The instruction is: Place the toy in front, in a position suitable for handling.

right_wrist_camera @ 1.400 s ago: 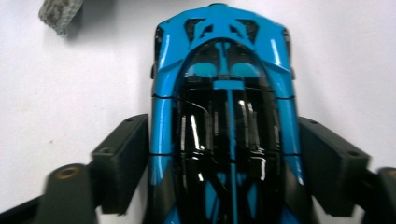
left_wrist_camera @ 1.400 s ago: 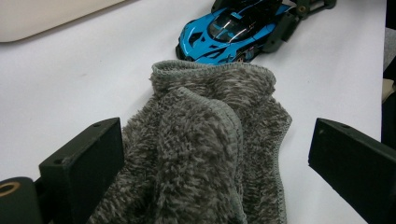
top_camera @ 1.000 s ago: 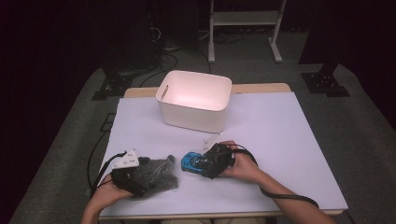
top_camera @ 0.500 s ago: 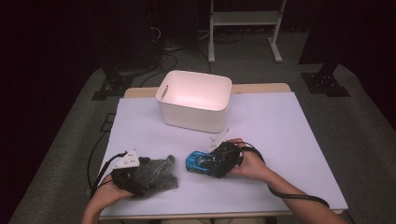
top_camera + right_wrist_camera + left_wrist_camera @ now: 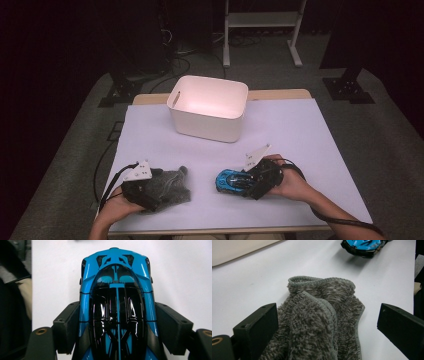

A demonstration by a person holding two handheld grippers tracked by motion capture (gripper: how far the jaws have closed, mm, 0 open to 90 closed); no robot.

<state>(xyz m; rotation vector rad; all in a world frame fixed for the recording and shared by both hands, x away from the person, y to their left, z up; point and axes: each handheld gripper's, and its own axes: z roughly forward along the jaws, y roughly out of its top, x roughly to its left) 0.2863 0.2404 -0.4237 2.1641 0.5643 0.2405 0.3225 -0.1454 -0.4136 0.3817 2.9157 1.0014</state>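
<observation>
Two grippers are at work: my right gripper (image 5: 250, 181) pinches the glossy blue-and-black toy car (image 5: 116, 305) by its flanks, near the table's (image 5: 310, 130) front edge. My left gripper's (image 5: 150, 192) jaws stand spread around the fuzzy grey cloth (image 5: 322, 322) lying left of the car.

Light falls from overhead onto the white counter (image 5: 300, 130), which glows pale against a room left nearly black beyond its edges. The inside of the white bin (image 5: 210, 97) blooms into a warm, overexposed pink. The high view is soft and grainy. In the right gripper view, hard white glints streak the glossy roof of the blue toy car (image 5: 116, 305) (sharp at close range). In the left gripper view, the grey cloth (image 5: 322, 322) is crisp while the near black jaws blur; a soft shadow lies under the car there.
</observation>
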